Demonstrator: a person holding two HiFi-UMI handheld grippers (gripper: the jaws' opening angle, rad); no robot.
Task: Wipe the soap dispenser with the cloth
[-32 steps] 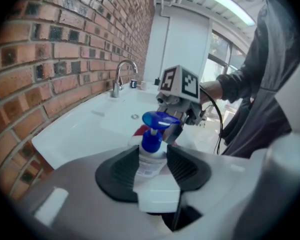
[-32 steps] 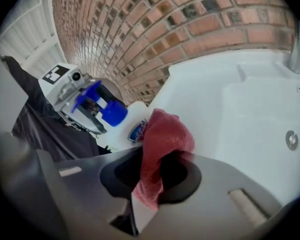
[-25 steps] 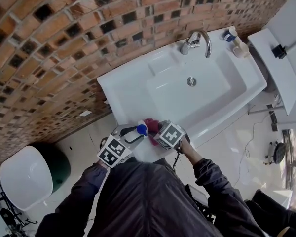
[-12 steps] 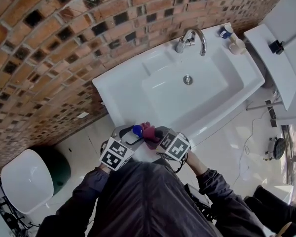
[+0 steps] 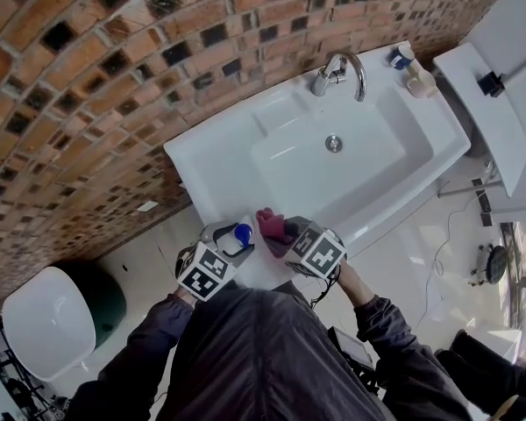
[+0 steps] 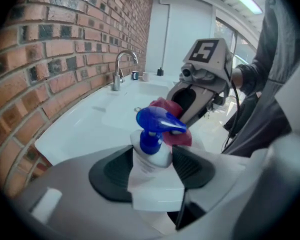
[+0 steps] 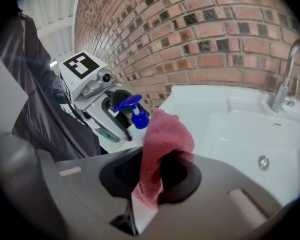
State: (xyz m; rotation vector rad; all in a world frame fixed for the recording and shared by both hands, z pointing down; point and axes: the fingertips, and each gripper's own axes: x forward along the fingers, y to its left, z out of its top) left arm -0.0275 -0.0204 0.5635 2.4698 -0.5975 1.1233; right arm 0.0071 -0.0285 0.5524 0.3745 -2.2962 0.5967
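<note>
The soap dispenser (image 6: 152,156), a white bottle with a blue pump, stands between the pads of my left gripper (image 6: 154,171). Those jaws have just been closing a little, and both pads rest against the bottle's sides. From the head view, the dispenser (image 5: 242,232) is at the sink's near edge. My right gripper (image 7: 152,176) is shut on a red cloth (image 7: 165,134), which sticks up above its jaws and folds over. The cloth (image 5: 272,224) hangs just right of the pump, close beside it; contact cannot be told.
The white sink (image 5: 210,160) with a chrome faucet (image 5: 337,70) lies ahead against a brick wall. Two small containers (image 5: 412,68) stand at its far right corner. A white lidded bin (image 5: 44,318) and a dark green tub (image 5: 105,292) sit on the floor at left.
My right gripper has risen with the cloth and drawn slightly right of the pump. The left gripper and the dispenser have barely moved.
</note>
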